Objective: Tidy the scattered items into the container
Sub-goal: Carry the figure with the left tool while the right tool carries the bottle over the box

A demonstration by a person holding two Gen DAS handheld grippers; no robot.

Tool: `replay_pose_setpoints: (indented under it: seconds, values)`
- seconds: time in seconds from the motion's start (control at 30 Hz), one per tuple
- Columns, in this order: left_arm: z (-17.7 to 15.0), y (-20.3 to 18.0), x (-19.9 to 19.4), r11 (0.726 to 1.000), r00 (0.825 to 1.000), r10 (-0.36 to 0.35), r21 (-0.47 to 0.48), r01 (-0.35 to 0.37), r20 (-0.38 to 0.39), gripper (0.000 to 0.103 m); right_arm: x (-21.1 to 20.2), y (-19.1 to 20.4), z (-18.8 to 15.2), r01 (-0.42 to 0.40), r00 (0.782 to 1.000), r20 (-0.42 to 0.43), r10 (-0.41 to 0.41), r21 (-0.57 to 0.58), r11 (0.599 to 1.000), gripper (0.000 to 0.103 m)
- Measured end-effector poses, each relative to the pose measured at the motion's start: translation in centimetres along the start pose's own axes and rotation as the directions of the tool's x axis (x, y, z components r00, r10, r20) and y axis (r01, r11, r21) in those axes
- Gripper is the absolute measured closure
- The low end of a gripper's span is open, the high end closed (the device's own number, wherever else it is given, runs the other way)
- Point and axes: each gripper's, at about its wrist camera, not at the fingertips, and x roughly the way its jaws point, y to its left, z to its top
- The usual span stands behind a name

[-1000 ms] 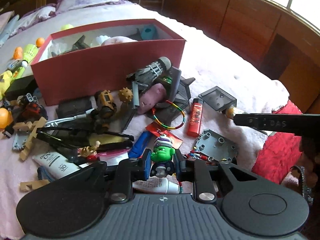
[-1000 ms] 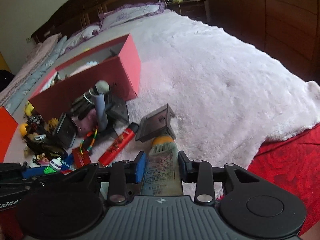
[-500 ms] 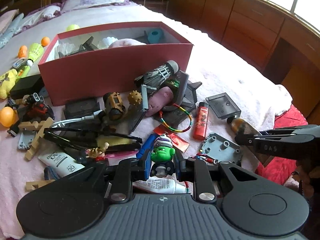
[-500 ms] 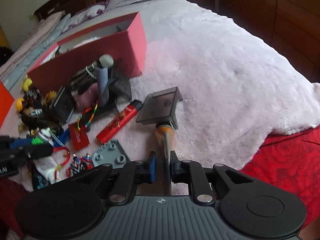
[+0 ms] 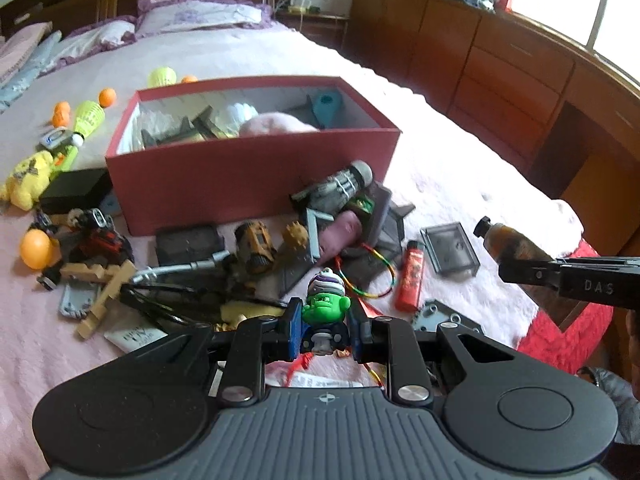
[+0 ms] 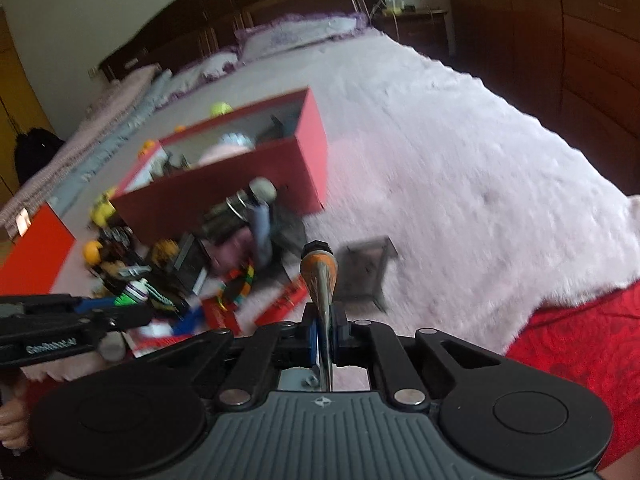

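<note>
The left gripper (image 5: 323, 330) is closed on a small green-faced figure (image 5: 325, 307) with a striped purple-and-white cap, held upright between the blue pads and lifted above the clutter on the bed (image 5: 460, 168). Just beyond it lie a rainbow bracelet (image 5: 370, 276), a red lighter (image 5: 412, 280), a grey clear-lidded case (image 5: 450, 249) and a grey studded plate (image 5: 446, 318). To its left sit a white cream tube (image 5: 134, 336), wooden blocks (image 5: 106, 292), a yellow toy vehicle (image 5: 256, 246) and an orange ball (image 5: 36, 248).

The right gripper (image 6: 325, 334) is narrowed tight on the flat crimped end of an orange tube (image 6: 318, 276); its black cap points away toward the pile. In the left wrist view the same tube (image 5: 514, 246) is in the air at the right, above the edge of the pale fluffy blanket, clear of the bed.

Farther off, behind the scattered pile, stands the open red box (image 5: 256, 184), already holding a pink plush, a blue piece and dark parts. A dark shuttlecock (image 5: 340, 188) leans against its near wall. Yellow shuttlecocks (image 5: 90, 114) lie to the far left of the box.
</note>
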Motion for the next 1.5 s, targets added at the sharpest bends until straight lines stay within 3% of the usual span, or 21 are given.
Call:
replay_pose_setpoints:
  seconds: [0.4, 0.7, 1.1, 1.5]
  values:
    - [4.8, 1.5, -1.2, 1.000, 0.994, 0.022, -0.001, -0.022, 0.103, 0.078, 1.9, 3.5, 4.5, -0.142, 0.989, 0.041, 0.143, -0.025, 0.989, 0.095]
    - [10.2, 3.8, 0.3, 0.998, 0.988, 0.055, 0.001, -0.056, 0.146, 0.078, 4.9, 5.6, 9.0, -0.198, 0.979, 0.052, 0.199, -0.027, 0.980, 0.096]
    - [13.7, 6.5, 3.5, 0.995, 0.985, 0.087, -0.071, -0.077, 0.148, 0.078, 9.1, 5.4, 12.9, -0.213, 0.975, 0.084, 0.205, 0.101, 0.972, 0.096]
    - [16.1, 7.2, 5.5, 0.992, 0.982, 0.122, -0.057, -0.115, 0.142, 0.078, 11.6, 6.7, 15.6, -0.208, 0.974, 0.112, 0.198, 0.086, 0.974, 0.096]
